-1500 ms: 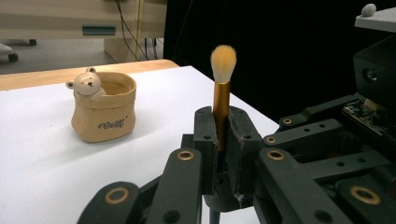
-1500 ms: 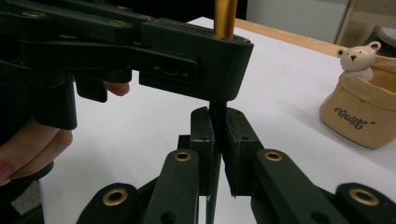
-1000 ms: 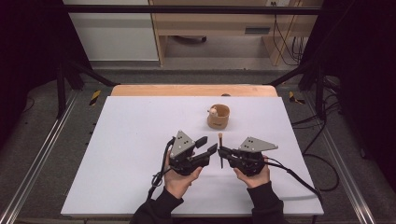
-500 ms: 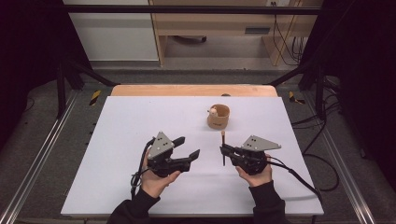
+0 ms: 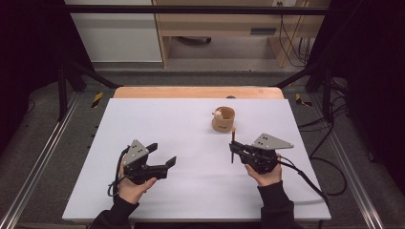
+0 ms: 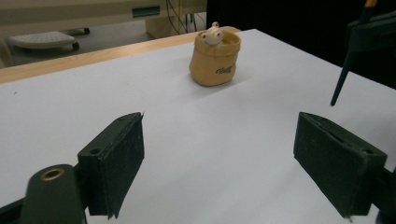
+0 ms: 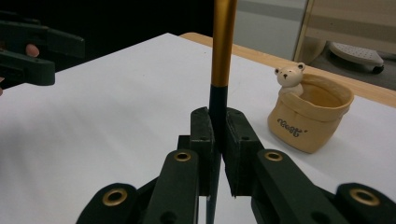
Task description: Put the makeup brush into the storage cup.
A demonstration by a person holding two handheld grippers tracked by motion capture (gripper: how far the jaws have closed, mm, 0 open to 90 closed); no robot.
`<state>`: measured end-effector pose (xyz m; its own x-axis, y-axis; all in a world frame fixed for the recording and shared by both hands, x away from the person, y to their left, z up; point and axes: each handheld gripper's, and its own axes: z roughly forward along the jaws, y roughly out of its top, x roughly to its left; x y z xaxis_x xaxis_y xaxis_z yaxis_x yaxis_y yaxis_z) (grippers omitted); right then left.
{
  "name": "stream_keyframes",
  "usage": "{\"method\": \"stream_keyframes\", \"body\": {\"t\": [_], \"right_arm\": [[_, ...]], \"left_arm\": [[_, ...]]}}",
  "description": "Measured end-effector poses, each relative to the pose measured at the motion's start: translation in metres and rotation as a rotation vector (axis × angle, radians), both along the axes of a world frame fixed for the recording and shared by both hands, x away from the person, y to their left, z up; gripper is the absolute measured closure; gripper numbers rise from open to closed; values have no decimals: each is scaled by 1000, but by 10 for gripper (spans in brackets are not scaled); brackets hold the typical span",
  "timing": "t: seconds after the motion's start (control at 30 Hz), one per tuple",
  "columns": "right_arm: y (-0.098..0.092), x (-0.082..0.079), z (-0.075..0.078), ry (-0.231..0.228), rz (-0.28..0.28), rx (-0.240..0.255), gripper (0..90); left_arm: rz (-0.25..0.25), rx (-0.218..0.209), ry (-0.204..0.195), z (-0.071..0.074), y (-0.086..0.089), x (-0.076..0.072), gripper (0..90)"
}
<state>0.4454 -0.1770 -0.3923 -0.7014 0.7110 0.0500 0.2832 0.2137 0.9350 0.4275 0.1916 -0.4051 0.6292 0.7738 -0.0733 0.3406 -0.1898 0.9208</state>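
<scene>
The right tool (image 5: 235,149) is clenched on a pen (image 7: 219,70), dark in its lower barrel and gold above, held upright near the middle of the desk (image 5: 191,124), toward its right edge. The tan bear-trimmed pouch cup (image 5: 223,119) stands just beyond it, toward the far edge. The left tool (image 5: 161,155) is released, with nothing between its pads, and sits toward the near left corner.

What could go wrong, as I judge it: the pen is pinched at one narrow band of its barrel, with most of its length sticking out above and below the pads. A quick tilt toward the cup could let it pivot in the grip and arrive slanted. The cup looks light and soft-walled, and the small bear figure (image 7: 289,77) takes up part of its rim, so a pen tip that lands on the rim or the bear rather than in the opening could tip the cup or push it along the desk. The free left tool is well away from the cup and cannot steady it.

Against the earlier frames, the left tool has come away from the pen, where it sat close beside the right one, and moved toward the left edge; its jaws have just been opening. The right tool, pen and cup are where they were.
</scene>
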Motion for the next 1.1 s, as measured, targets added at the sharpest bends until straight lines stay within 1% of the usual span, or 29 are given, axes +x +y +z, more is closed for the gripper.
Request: {"method": "stream_keyframes", "body": {"t": [0.07, 0.13, 0.2, 0.37, 0.53, 0.67, 0.87, 1.0, 1.1], "right_arm": [[-1, 2, 1, -5, -9, 1, 832], [-1, 5, 1, -6, -16, 1, 832], [-1, 8, 1, -4, -25, 5, 831], [-4, 18, 2, -7, -49, 2, 831], [-6, 27, 4, -25, -79, 9, 831], [-7, 35, 6, -38, -101, 8, 831], [-5, 46, 15, -65, -134, 11, 831], [-4, 55, 19, -64, -152, 22, 831], [-2, 61, 20, -67, -161, 19, 831]], "left_arm": [[13, -2, 8, -4, 6, 1, 150], [24, 12, 21, -7, 11, 2, 148], [37, 15, 23, -10, 15, 3, 145], [51, 30, 43, -16, 24, 5, 142], [63, 36, 53, -21, 31, 7, 141], [73, 49, 62, -24, 34, 8, 140], [77, 55, 69, -27, 37, 9, 139], [77, 59, 74, -28, 38, 10, 138], [81, 57, 73, -28, 39, 10, 138]]}}
